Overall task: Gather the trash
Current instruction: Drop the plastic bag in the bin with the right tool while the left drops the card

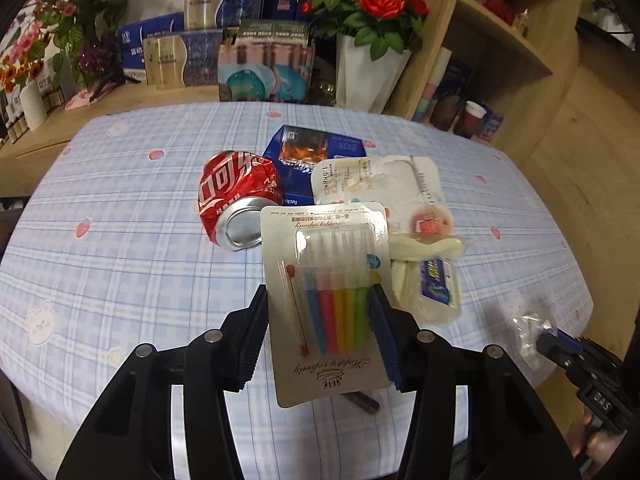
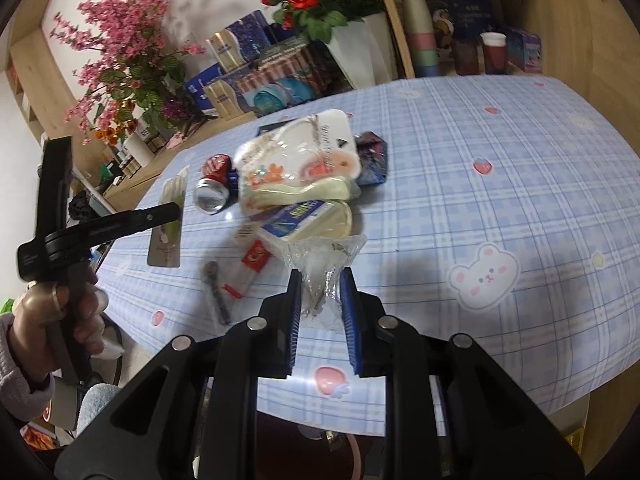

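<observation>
Trash sits in a loose heap mid-surface — a dented red can, a blue carton, a white plastic tray and a few soft wrappers. Two pieces are already lifted clear. The left tongs are clamped across a candle card, one pad on each long edge; it looks thin, light and bendy, so holding it by the edges near the bubble seems sensible, though it could bow and slip. The right tongs are pinched on a clear crinkled wrapper — almost weightless, slick, and easy to lose unless gripped in its bunched middle. For the can I would take it across the crushed waist, where it is stiff. A dark pen-like thing lies near the edge; what it is I cannot tell.
</observation>
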The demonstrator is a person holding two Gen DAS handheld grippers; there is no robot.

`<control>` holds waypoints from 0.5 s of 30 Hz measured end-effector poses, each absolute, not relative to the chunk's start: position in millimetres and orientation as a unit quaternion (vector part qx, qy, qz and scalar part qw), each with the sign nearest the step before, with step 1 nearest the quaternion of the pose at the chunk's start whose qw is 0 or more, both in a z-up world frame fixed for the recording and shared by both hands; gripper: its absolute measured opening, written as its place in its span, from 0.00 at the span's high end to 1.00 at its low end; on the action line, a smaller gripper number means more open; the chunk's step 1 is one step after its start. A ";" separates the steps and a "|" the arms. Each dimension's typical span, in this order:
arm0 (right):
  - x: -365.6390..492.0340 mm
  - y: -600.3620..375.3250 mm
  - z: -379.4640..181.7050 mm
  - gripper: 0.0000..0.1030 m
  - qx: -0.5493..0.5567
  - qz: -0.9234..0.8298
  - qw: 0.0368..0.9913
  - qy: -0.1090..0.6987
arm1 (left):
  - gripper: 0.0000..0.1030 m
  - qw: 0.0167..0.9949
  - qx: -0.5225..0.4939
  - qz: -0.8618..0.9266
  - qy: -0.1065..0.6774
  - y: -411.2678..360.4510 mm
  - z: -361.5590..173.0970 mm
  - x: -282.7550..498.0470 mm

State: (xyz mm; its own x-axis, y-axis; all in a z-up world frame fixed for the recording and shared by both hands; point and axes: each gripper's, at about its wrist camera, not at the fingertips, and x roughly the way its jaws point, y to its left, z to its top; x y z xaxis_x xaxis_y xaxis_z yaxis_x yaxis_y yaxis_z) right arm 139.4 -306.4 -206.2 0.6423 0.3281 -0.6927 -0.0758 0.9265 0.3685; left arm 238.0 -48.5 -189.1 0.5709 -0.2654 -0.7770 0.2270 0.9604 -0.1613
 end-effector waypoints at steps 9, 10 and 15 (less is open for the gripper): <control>112.9 -283.5 -187.1 0.78 0.131 0.141 0.894 0.404 | 0.52 0.893 -0.050 -0.147 0.423 -29.4 -151.5 165.1; 108.8 -280.2 -185.8 0.78 0.128 0.145 0.894 0.405 | 0.52 0.894 -0.046 -0.150 0.420 -29.5 -147.7 156.4; 89.6 -264.7 -184.5 0.78 0.116 0.162 0.888 0.415 | 0.51 0.897 -0.051 -0.159 0.410 -25.8 -135.0 124.4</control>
State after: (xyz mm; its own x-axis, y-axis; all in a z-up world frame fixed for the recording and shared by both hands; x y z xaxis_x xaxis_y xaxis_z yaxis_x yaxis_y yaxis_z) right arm 89.6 -264.7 -184.5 0.6029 0.3837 -0.6995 -0.1904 0.9206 0.3409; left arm 124.4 -25.8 -135.0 0.6129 -0.3275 -0.7191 0.2444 0.9440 -0.2216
